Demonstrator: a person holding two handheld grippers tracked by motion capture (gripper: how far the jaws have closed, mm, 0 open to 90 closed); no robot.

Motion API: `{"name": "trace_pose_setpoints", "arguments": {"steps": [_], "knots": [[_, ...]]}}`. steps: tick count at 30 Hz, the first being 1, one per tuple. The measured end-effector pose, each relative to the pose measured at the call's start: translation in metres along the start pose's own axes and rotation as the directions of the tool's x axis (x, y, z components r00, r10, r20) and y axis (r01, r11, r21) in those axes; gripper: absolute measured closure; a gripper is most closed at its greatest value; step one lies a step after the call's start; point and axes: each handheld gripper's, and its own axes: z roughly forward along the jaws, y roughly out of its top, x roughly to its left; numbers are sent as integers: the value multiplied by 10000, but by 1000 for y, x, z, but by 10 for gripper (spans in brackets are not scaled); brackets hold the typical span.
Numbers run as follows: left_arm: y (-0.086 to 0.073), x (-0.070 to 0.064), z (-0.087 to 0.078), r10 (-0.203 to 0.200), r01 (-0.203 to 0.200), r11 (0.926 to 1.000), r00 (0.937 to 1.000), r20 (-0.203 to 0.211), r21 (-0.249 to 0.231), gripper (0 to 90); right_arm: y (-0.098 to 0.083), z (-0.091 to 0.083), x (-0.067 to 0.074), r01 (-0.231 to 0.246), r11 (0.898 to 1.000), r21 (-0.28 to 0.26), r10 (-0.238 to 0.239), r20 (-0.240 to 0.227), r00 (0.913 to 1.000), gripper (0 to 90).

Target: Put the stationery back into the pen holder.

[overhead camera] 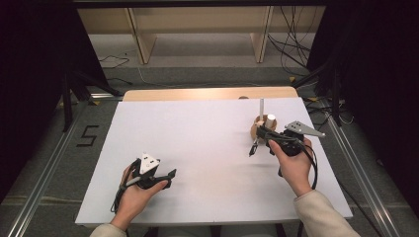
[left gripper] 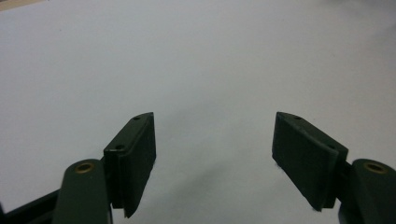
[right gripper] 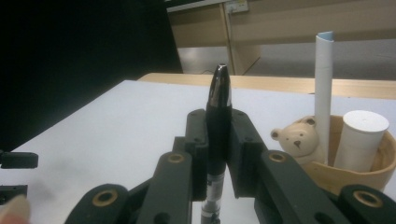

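My right gripper (overhead camera: 263,134) is at the right of the table, shut on a black pen (overhead camera: 253,147). In the right gripper view the pen (right gripper: 218,100) stands upright between the jaws of that gripper (right gripper: 218,133), its shiny tip above them. Just behind it sits a wooden pot (overhead camera: 257,129) with a small bear figure (right gripper: 295,139), a tall white tube (right gripper: 323,88) and a short white cylinder (right gripper: 360,137). My left gripper (overhead camera: 170,178) rests near the front left of the white table top (overhead camera: 197,133). It is open (left gripper: 214,121), with nothing between its pads.
The table's wooden far edge (overhead camera: 207,93) lies behind the white sheet. Metal rails (overhead camera: 44,173) run along the floor on both sides. Shelving (overhead camera: 197,29) and loose cables (overhead camera: 296,44) are at the back. The left gripper's jaws (right gripper: 16,161) show at the left edge of the right gripper view.
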Motion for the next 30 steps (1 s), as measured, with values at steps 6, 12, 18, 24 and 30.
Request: {"name": "trace_pose_setpoints", "arguments": {"steps": [6, 12, 18, 24, 30], "knots": [[0, 0, 0, -12, 12, 10000, 10000, -1, 13, 304, 1, -1, -4, -19, 10000, -53, 19, 90, 10000, 802], [0, 0, 1, -39, 39, 10000, 10000, -2, -1, 303, 3, -3, -7, -68, 9999, -88, 70, 220, 9997, 802], [0, 0, 1, -13, 13, 10000, 10000, -11, 24, 302, 5, -5, -12, -137, 9998, -161, 142, 358, 9993, 801], [0, 0, 2, -30, 30, 10000, 10000, -31, 34, 302, 7, -7, -16, -172, 9996, -202, 181, 477, 9987, 801], [0, 1, 2, -51, 51, 10000, 10000, -31, 6, 301, 8, -7, -19, -196, 9995, -247, 210, 592, 9980, 801]]}}
